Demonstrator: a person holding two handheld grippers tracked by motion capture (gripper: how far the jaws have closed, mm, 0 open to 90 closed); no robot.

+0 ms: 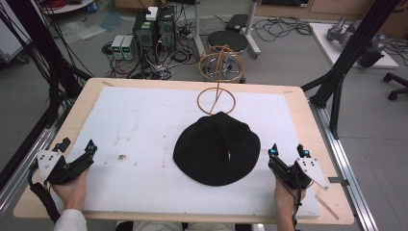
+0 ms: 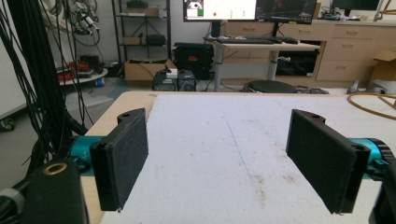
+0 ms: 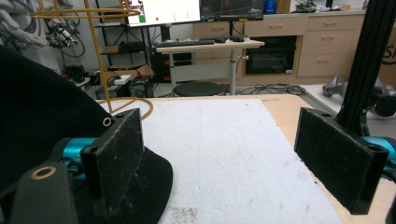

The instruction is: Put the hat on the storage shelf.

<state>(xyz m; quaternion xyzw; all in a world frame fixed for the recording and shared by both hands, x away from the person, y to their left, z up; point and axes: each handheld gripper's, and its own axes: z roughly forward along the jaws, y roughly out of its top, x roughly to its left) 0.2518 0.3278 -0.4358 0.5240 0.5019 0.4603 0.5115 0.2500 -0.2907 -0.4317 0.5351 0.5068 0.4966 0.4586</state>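
You are holding both claws released and empty, jaws spread wide. The black bucket hat (image 1: 216,149) is lying brim-down on the white foam mat (image 1: 134,125), right of centre, with the orange wire hat stand (image 1: 217,94) standing just behind it. Your right gripper (image 1: 287,153) is sitting just beside the hat's right brim, so I judge it the nearer one; your left gripper (image 1: 77,147) is waiting well apart, across bare mat. The mat's near edge is lying close under both hands; open room is lying to the left.
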